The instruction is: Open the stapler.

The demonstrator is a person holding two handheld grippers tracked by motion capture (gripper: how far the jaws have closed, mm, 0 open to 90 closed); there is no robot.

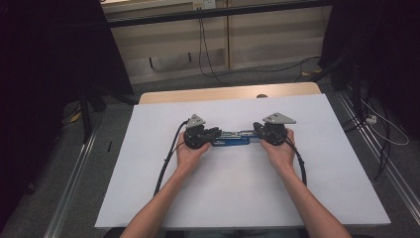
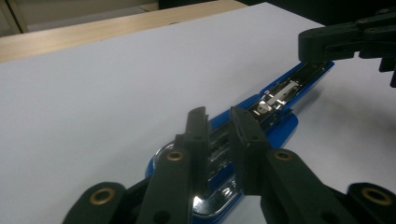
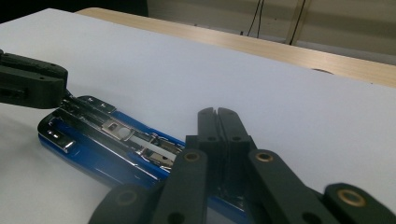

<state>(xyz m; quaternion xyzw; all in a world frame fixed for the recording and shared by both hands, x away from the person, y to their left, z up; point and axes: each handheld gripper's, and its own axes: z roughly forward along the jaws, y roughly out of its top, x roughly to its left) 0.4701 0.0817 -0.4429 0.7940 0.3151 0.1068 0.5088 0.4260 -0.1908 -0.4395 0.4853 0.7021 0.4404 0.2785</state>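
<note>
The left tool point(image 1: 214, 133) has its jaws a narrow gap apart over one end of the blue plastic-and-chrome stapler point(image 1: 231, 140), while the right tool point(image 1: 256, 130) is pressed closed at the other end. The left gripper view shows the stapler's point(image 2: 275, 100) open staple channel running away to the right tool point(image 2: 322, 44); the high view shows both hands gripping from below, forearms converging. The stapler lies mid-way on the white surface point(image 1: 237, 198), with cables trailing towards the person.

The room is dim and its edges dark. The white table cover point(image 1: 237, 193) is evenly lit from above. Glare glints off the stapler point(image 2: 219, 196), and the close views are slightly soft.
</note>
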